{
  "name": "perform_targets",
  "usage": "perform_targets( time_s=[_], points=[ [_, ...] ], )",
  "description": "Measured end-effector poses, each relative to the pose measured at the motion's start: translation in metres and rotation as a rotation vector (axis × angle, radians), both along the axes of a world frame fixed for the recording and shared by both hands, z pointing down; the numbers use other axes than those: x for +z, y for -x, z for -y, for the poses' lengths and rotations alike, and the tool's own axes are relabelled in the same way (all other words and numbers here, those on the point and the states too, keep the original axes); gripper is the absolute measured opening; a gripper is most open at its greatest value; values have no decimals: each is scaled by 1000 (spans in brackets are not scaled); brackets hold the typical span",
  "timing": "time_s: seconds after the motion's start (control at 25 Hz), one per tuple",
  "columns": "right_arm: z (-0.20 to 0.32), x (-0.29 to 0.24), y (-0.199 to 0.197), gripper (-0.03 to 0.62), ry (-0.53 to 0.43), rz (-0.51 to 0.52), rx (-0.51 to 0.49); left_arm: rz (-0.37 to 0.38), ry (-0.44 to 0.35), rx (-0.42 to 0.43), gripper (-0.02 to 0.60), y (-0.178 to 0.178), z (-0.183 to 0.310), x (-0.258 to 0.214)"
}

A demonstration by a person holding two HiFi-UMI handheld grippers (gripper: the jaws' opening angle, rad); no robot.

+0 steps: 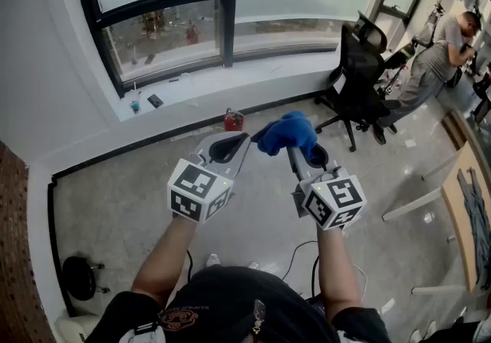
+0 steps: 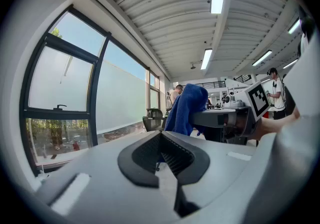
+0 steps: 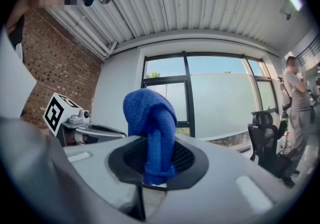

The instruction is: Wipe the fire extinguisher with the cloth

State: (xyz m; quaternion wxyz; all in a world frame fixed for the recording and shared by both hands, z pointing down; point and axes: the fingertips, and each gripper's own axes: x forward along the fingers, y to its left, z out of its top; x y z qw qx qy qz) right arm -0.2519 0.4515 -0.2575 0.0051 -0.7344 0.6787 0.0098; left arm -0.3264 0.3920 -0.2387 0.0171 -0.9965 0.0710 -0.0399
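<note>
The left gripper is held level in front of the person with its jaws pressed together and nothing between them. It is empty and takes no part in the task at this point.

Beyond it and a little to the right, a small red object stands on the floor against the wall below the window. It is most likely the fire extinguisher, though it is too small here to make out any detail. Nothing touches it, and both tools are well apart from it, up in the air.

The blue cloth is bunched up and pinched between the jaws of the right gripper. A rounded wad stands above the pads and a short tail hangs below them. This gripper is also held level, just beside the left one.

As a judgement, only 1 step is done: the cloth is picked up and held firmly. The wiping has not begun. What is left is to carry the cloth down to the red cylinder, press it against the body, and rub over the surface.
</note>
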Motion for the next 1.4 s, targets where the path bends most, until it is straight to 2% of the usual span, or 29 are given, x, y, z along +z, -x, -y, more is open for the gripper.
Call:
perform_targets(
  time_s=[0.8,1.12,1.4],
  points=[
    [3,3,-6,64,25,-5,5,6,7,4,8,-4,-1,4],
    [1,7,-14,64,30,-18,-20,15,12,-38,8,-8,0,10],
    [-1,20,-26,64,49,-5,-67,63,16,-78,8,-15,0,18]
  ],
)
